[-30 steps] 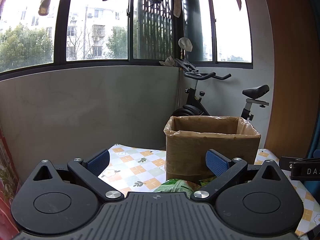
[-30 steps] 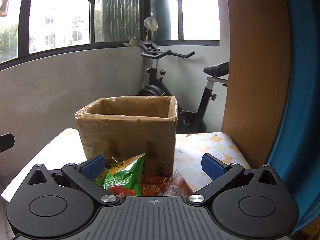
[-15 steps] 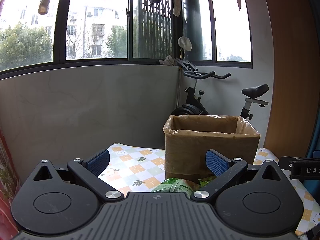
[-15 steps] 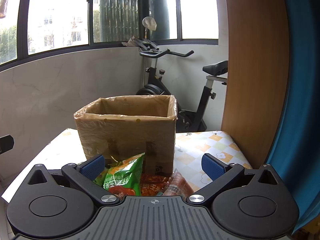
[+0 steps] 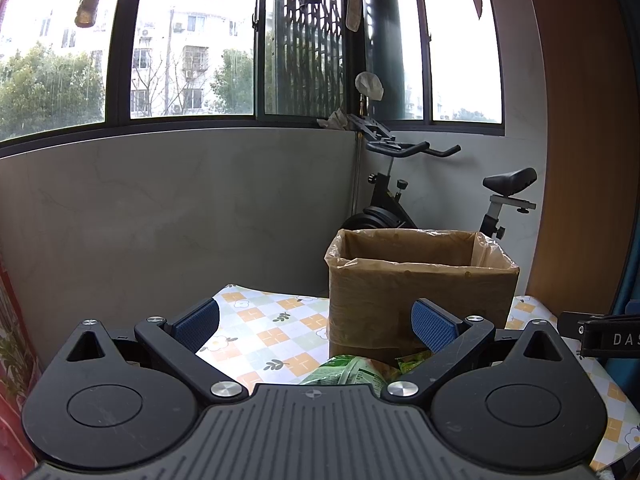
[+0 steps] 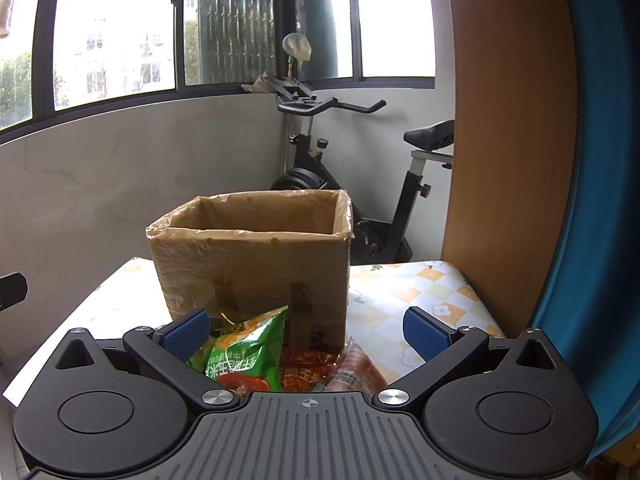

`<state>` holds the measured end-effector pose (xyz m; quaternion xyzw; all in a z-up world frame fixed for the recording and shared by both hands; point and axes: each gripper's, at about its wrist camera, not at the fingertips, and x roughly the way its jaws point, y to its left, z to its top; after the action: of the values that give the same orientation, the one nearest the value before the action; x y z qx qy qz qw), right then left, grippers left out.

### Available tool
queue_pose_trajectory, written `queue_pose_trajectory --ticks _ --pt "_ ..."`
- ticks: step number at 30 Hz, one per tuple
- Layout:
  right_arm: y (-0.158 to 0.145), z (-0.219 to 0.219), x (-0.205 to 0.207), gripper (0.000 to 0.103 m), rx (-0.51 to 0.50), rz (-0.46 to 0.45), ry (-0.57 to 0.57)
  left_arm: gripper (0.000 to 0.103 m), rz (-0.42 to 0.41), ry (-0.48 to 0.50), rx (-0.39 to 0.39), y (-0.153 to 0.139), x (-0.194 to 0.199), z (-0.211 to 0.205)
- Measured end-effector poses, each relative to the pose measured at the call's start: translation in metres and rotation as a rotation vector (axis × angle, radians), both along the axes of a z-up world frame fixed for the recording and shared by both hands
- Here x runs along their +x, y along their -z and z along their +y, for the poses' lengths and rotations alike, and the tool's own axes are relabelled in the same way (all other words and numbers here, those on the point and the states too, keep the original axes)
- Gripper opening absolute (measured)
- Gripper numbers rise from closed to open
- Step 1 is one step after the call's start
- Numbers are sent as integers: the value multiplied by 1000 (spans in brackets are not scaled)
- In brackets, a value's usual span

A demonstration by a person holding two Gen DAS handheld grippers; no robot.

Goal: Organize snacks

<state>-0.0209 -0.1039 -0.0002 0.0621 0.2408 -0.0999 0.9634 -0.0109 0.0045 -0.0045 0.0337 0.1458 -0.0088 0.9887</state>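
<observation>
A brown cardboard box (image 5: 420, 296) lined with clear plastic stands open on a table with a checked cloth (image 5: 264, 332); it also shows in the right wrist view (image 6: 256, 276). Snack bags lie in front of it: a green bag (image 6: 244, 356), an orange-red bag (image 6: 304, 368) and a red packet (image 6: 356, 368). In the left wrist view a pale green bag (image 5: 344, 370) lies just below the jaws. My left gripper (image 5: 316, 324) is open and empty. My right gripper (image 6: 306, 330) is open and empty, held over the snack bags.
An exercise bike (image 6: 360, 184) stands behind the table. A wooden panel (image 6: 508, 160) and a blue curtain (image 6: 600, 200) rise at the right. A grey wall (image 5: 160, 216) runs under the windows. The other gripper's body (image 5: 604, 338) shows at the right edge.
Both views have shifted only slightly; the box sits a touch lower or nearer in each. Both grippers stay open and nothing was picked up.
</observation>
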Motion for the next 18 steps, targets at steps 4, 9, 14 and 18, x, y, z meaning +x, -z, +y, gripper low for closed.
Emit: queue_pose_trajectory --ticks 4,9,14,18 --pt "0 0 0 103 0 1 0 103 0 0 0 0 0 0" --pt "0 -1 0 103 1 0 0 103 0 -1 -1 0 0 0" --pt "1 -1 0 103 5 3 -1 103 4 -1 -1 0 1 -1" --pt "3 -3 1 103 18 6 -5 103 18 -5 -8 2 4 -2"
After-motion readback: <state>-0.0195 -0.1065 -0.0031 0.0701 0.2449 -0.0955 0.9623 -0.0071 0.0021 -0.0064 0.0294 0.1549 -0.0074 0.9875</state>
